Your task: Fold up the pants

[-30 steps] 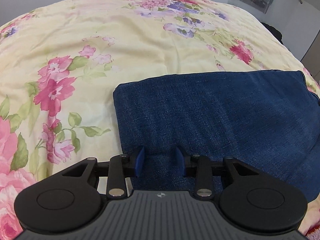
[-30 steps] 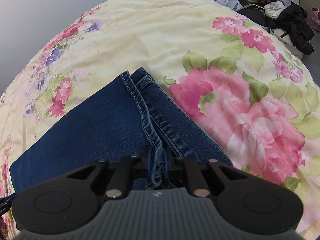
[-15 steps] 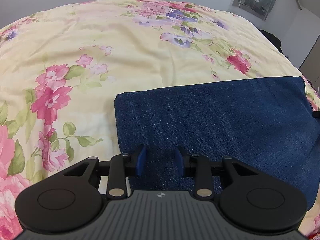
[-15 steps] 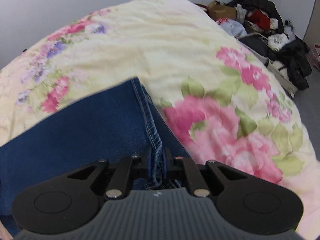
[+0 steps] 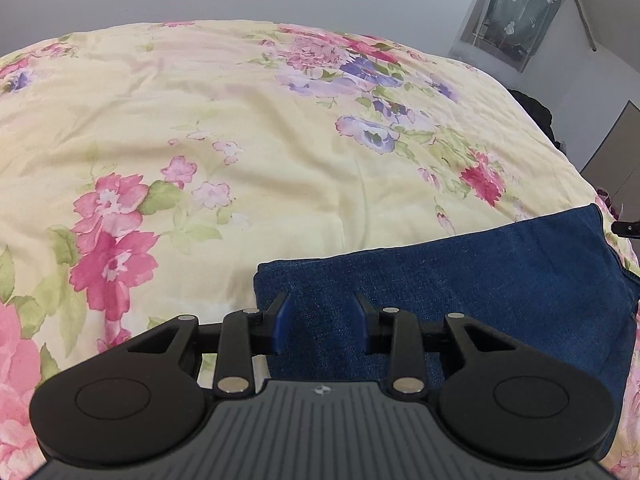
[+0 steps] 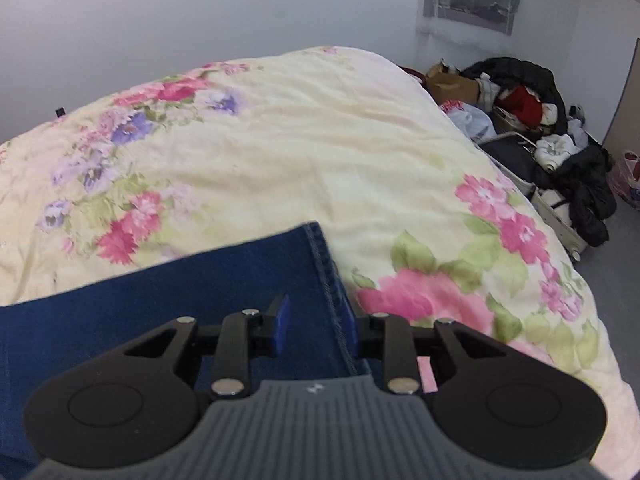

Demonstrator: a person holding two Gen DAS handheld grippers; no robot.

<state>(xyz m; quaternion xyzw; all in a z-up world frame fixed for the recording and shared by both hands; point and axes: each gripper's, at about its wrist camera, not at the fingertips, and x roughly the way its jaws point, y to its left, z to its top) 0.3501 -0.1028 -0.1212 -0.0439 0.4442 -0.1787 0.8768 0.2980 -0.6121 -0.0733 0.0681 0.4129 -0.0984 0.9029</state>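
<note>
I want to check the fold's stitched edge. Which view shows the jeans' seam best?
The right wrist view: the jeans show their stitched seam running to the right gripper. The left wrist view shows only plain denim.

Wide open floral bedspread (image 5: 248,128) ahead of both grippers — bare cloth right up to the plain wall, nothing standing on it. The folded pants (image 5: 460,292) lie low and flat at the near edge. Off the bed's right side it's crowded — a heap of clothes and bags (image 6: 536,128) on the floor.
</note>
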